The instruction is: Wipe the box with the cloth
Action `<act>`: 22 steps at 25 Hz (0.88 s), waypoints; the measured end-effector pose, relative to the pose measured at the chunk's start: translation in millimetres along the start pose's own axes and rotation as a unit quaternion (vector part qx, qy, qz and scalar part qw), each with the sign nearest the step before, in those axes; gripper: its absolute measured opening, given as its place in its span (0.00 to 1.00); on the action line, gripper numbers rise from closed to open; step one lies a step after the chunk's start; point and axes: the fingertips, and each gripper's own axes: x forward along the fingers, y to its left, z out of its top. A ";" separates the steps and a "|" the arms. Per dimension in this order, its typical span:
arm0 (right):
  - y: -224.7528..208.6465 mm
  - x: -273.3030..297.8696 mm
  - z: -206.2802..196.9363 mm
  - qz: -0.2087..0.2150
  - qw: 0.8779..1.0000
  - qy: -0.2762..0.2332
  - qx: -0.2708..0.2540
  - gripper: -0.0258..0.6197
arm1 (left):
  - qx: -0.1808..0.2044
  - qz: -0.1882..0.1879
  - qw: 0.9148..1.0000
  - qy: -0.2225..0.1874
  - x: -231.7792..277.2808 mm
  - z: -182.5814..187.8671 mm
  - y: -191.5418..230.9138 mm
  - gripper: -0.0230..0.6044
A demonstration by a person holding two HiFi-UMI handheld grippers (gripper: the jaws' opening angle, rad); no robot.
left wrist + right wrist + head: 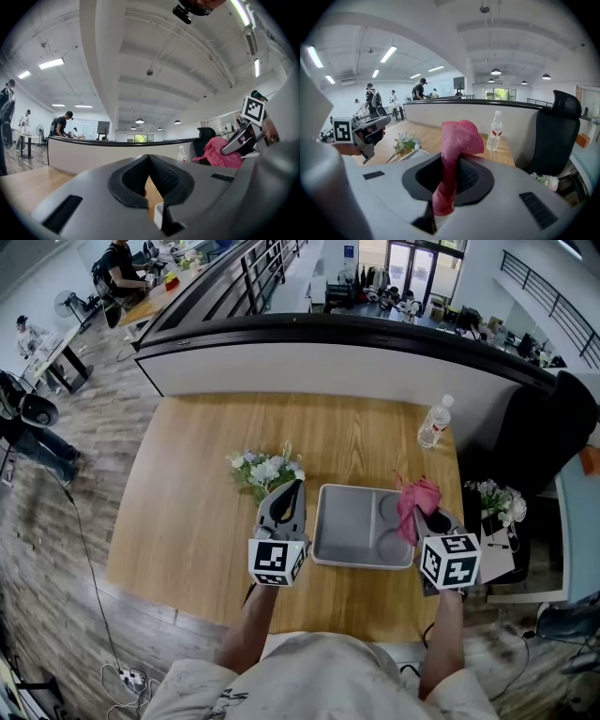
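**Cloth in grip, box not yet wiped**

1. Left gripper [293,488]: it sits just beside the left rim of the box [349,521]. In the left gripper view its pads meet at the tips with nothing between them. It holds nothing.
2. Flowers [265,470]: a small bunch lies on the table behind the left gripper, near the box's rear left corner.
3. Box: a grey, shallow tray with compartments, lying flat near the front edge of the table, between the two grippers.
4. Cloth [417,502]: pink, bunched, over the box's right-hand compartments. Whether it touches the box cannot be told from the head view.
5. Right gripper [433,519]: its jaws are clamped on the cloth [457,140], which stands up from between the pads and folds over.

Step in hand, as judged: the cloth is secured and positioned at the box's right side, and wiping has not visibly begun. The next move calls for lowering the cloth onto the box floor and drawing it across. The light box may slide, so the left gripper would do well to brace the left rim.

Surface and room: a wooden table [206,512], with a water bottle [434,421] at its far right corner. Beyond it are a curved white partition, a black chair [553,427] at the right, and people at desks in an open office.
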 end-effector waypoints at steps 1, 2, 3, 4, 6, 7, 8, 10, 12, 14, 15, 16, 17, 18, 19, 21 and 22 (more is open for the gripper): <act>0.9 -0.1 5.1 -0.001 1.000 -0.009 -0.002 0.14 | 0.000 0.000 1.000 -0.001 -0.1 0.7 0.5 0.06; 1.8 -0.3 10.1 -0.003 1.000 -0.018 -0.004 0.14 | 0.001 0.001 1.000 -0.001 -0.3 1.4 0.8 0.06; 2.8 -0.5 14.9 -0.004 1.000 -0.027 -0.006 0.14 | 0.001 0.001 1.000 -0.002 -0.4 2.2 1.2 0.06; 3.9 -0.5 19.4 -0.005 0.999 -0.035 -0.008 0.14 | 0.001 0.001 1.000 -0.002 -0.4 2.7 1.7 0.06; 5.9 0.0 26.8 -0.007 0.999 -0.049 -0.013 0.14 | 0.002 0.002 1.000 -0.003 -0.3 3.0 2.9 0.06; 6.7 0.3 29.7 -0.008 0.998 -0.054 -0.015 0.14 | 0.002 0.002 1.000 -0.003 -0.3 3.0 3.3 0.06; 7.4 0.4 32.4 -0.010 0.998 -0.060 -0.017 0.14 | 0.002 0.003 1.000 -0.004 -0.3 3.0 3.5 0.06; 8.6 0.5 37.7 -0.013 0.997 -0.073 -0.020 0.14 | 0.002 0.004 1.000 -0.004 -0.6 3.4 3.9 0.06; 9.5 0.7 43.6 -0.018 0.996 -0.089 -0.021 0.14 | 0.001 0.005 1.000 -0.005 -0.6 4.4 4.4 0.06; 10.4 2.2 48.3 -0.024 0.994 -0.103 -0.025 0.14 | 0.001 0.005 1.000 -0.006 0.1 5.6 5.3 0.06; 11.0 3.6 49.7 -0.027 0.993 -0.108 -0.027 0.14 | 0.001 0.006 1.000 -0.006 0.5 5.9 5.9 0.06; 11.8 5.0 50.7 -0.029 0.993 -0.113 -0.029 0.14 | 0.001 0.007 1.000 -0.007 0.9 6.1 6.7 0.06; 12.6 6.3 51.6 -0.030 0.992 -0.119 -0.030 0.14 | 0.001 0.007 1.000 -0.007 1.3 6.1 7.3 0.06; 13.4 7.0 52.5 -0.031 0.991 -0.126 -0.030 0.14 | 0.001 0.008 1.000 -0.007 1.6 6.1 7.8 0.06; 14.4 7.0 53.6 -0.032 0.990 -0.134 -0.032 0.14 | 0.000 0.008 1.000 -0.008 1.8 6.1 8.2 0.06; 17.8 5.5 55.8 -0.035 0.987 -0.152 -0.042 0.14 | 0.000 0.009 1.000 -0.009 1.7 6.7 9.3 0.06; 20.1 4.4 56.9 -0.035 0.985 -0.162 -0.048 0.14 | -0.001 0.010 1.000 -0.009 1.5 7.2 9.9 0.06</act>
